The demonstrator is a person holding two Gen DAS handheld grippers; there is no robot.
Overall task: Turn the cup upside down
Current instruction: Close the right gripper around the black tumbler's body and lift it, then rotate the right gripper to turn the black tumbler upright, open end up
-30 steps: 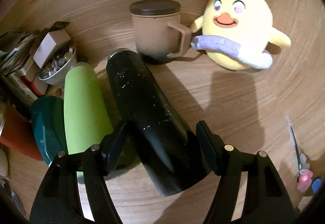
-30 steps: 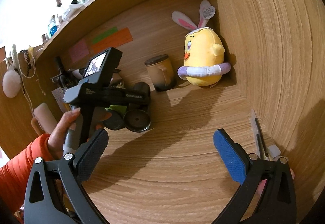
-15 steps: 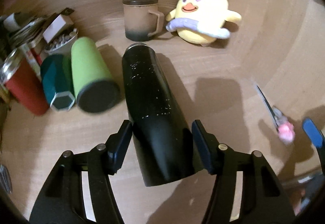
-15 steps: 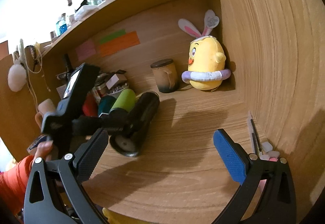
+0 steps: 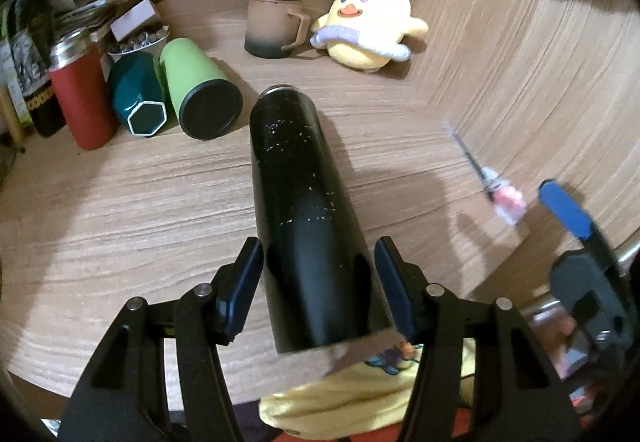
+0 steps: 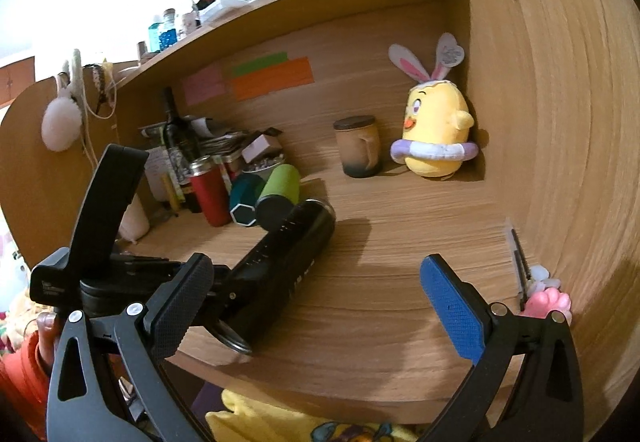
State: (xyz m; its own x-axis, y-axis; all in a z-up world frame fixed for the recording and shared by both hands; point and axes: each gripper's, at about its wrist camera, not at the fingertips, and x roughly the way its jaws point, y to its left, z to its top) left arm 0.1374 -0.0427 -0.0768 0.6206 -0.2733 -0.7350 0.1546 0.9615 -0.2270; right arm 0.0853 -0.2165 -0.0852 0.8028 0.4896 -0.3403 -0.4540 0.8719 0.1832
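Observation:
A tall black cup (image 5: 304,201) lies on its side, held between the pads of my left gripper (image 5: 318,278) near its near end, above the front of the wooden desk (image 5: 140,201). It points toward the back wall. The right wrist view shows the same black cup (image 6: 284,266) lifted off the desk in the left gripper. My right gripper (image 6: 316,306) is open and empty, over the desk's front right; its blue pad (image 5: 564,209) shows in the left wrist view.
A green cup (image 5: 200,89) and a teal cup (image 5: 138,97) lie on their sides at the back left, beside an upright red tumbler (image 5: 80,93). A brown lidded mug (image 5: 272,23) and a yellow chick plush (image 5: 368,25) stand at the back. Scissors (image 5: 488,177) lie by the right wall.
My left gripper has pulled the black cup back from the other cups toward the desk's front edge and lifted it. The right gripper stayed open, shifting slightly back.

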